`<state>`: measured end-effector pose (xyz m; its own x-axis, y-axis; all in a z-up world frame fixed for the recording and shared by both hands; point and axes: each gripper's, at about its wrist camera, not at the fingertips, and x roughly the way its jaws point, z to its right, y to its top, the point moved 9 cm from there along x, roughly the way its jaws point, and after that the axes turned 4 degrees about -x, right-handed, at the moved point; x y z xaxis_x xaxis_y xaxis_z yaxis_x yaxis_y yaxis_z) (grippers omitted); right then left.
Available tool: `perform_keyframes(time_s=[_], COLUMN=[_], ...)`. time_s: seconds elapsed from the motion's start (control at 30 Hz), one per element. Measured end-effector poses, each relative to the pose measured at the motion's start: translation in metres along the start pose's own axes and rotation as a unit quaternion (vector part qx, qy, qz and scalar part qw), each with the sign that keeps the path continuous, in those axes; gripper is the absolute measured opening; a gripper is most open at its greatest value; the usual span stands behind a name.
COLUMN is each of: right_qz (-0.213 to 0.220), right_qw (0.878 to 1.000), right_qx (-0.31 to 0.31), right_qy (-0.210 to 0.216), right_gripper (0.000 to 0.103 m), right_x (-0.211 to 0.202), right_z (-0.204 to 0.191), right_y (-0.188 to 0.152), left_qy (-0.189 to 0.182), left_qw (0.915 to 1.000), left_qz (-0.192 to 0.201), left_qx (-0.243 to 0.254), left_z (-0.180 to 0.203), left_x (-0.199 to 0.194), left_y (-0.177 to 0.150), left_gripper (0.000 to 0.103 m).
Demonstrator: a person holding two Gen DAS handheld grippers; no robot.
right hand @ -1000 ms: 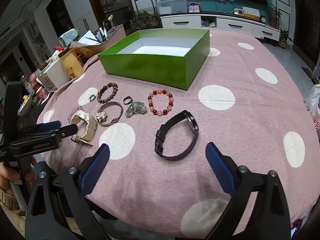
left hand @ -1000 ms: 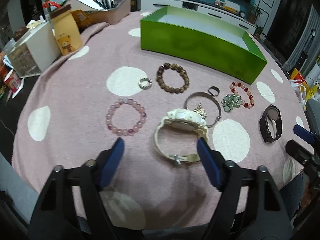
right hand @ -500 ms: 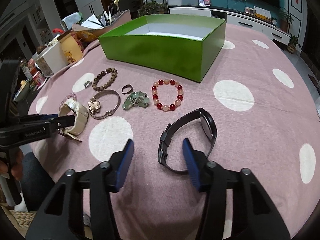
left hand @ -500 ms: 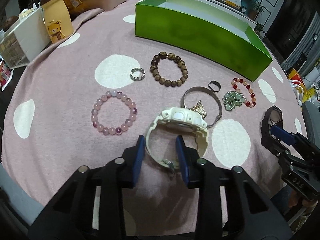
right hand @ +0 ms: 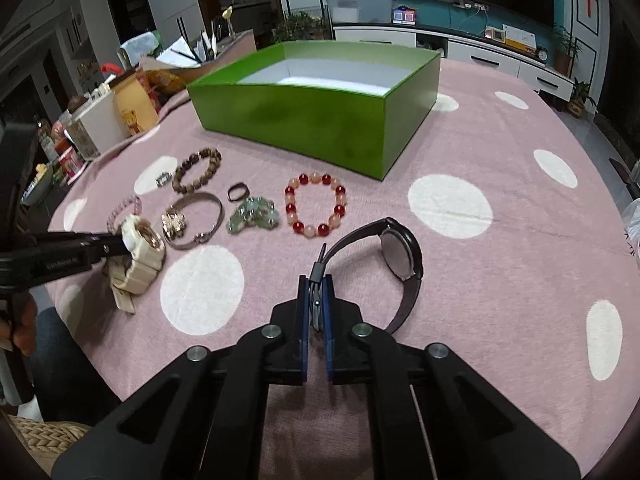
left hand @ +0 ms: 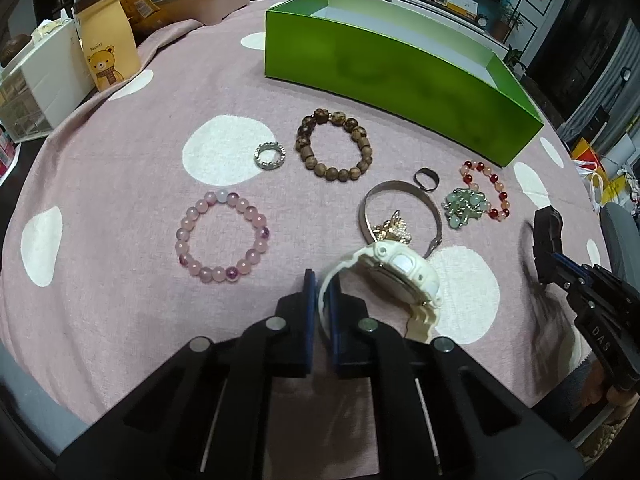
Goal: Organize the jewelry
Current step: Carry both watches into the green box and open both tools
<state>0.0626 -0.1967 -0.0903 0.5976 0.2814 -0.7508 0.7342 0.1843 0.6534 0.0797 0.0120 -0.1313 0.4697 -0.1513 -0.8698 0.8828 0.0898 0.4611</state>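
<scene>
Two watches are pinched by their straps: my left tool (left hand: 322,300) clamps the cream watch (left hand: 394,270), my right tool (right hand: 316,300) the black watch (right hand: 394,256). Green box (right hand: 320,120) lies straight ahead across the worktop (right hand: 500,288), long side facing, nearer the right tool.

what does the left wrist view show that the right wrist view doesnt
Only the left wrist view: the left hand-held gripper up close, shut on the white watch strap.

Only the right wrist view: the right hand-held gripper shut on the black watch strap, its dial clearly seen.

Both: the green box, the brown bead bracelet and the red bead bracelet.
</scene>
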Motion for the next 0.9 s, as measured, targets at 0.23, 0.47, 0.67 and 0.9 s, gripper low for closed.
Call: perform_keyframes(time_s=[0.23, 0.47, 0.67, 0.9], right_qz=[0.041, 0.089, 0.121, 0.134], right_qw=[0.999, 0.996, 0.992, 0.99], right_qx=[-0.003, -0.02, -0.039, -0.046], right_qy=[0.018, 0.01, 0.0, 0.003], right_gripper=[0.005, 0.005, 0.005, 0.005], right_x=[-0.025, -0.044, -0.046, -0.029], right_z=[-0.005, -0.001, 0.003, 0.01], right_y=[0.025, 0.071, 0.111, 0.151], left_qy=[-0.007, -0.017, -0.016, -0.017], left_qw=[0.9996, 0.9971, 0.9918, 0.9874], left_qz=[0.026, 0.071, 0.12, 0.146], left_qx=[0.009, 0.021, 0.041, 0.058], left_z=[0.008, 0.019, 0.037, 0.06], left_x=[-0.017, -0.039, -0.058, -0.055], left_y=[0.014, 0.057, 0.111, 0.17], left_gripper=[0.006, 0.006, 0.006, 0.006])
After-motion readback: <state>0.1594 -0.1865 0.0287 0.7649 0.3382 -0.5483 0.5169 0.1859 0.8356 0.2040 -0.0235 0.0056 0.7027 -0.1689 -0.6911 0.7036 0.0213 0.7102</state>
